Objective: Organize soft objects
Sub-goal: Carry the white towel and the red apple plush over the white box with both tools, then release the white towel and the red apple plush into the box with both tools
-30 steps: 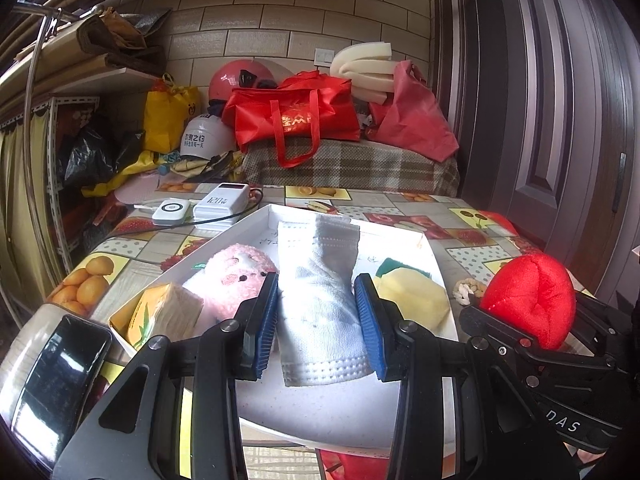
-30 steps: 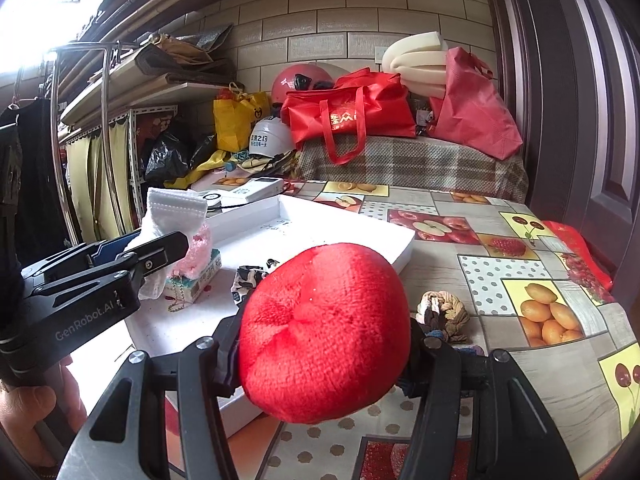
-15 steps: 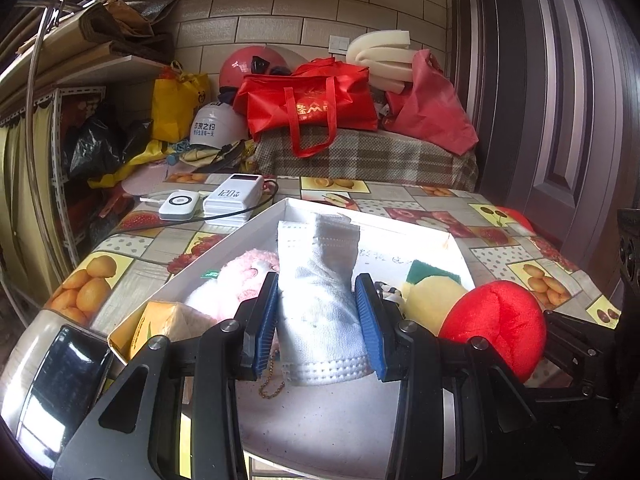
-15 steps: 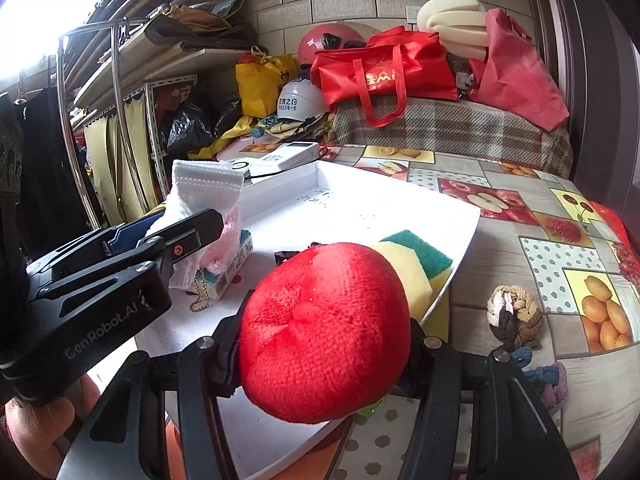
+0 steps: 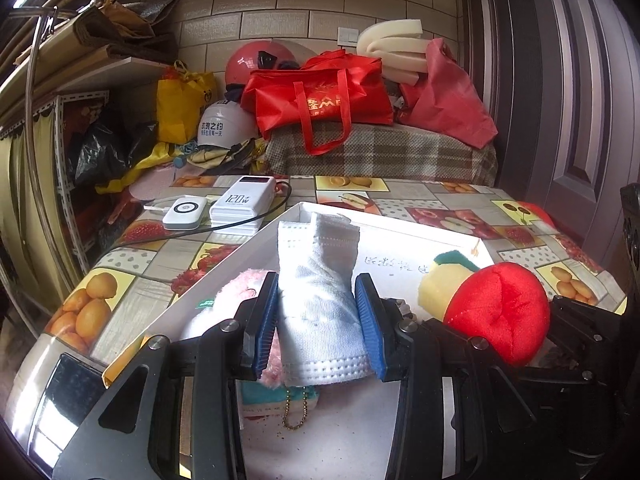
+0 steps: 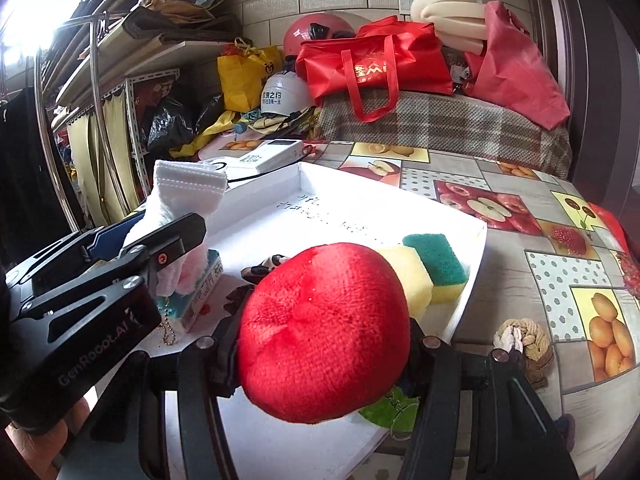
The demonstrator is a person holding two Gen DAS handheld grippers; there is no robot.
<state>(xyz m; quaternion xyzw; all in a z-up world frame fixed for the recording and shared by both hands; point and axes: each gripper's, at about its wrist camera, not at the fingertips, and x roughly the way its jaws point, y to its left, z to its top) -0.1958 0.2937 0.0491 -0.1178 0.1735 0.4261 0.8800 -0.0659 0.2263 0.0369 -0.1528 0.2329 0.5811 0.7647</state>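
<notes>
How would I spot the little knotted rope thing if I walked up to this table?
Start at the big white tray on the fruit-patterned tablecloth. Just outside its right edge, on the cloth itself, lies a small knotted rope ball. It is tan and white braided cord, unlike the yellow-and-green sponge inside the tray.

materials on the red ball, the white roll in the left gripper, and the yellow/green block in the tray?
Red ball: plush, looks like short fuzzy pile with puckered seams; probably stuffed.
White roll: terry-like cloth, looped ribbed weave, wrapped with what seems a nonwoven face mask with an embossed edge.
Yellow/green block: foam sponge, porous yellow body under a coarse green scouring layer.
</notes>
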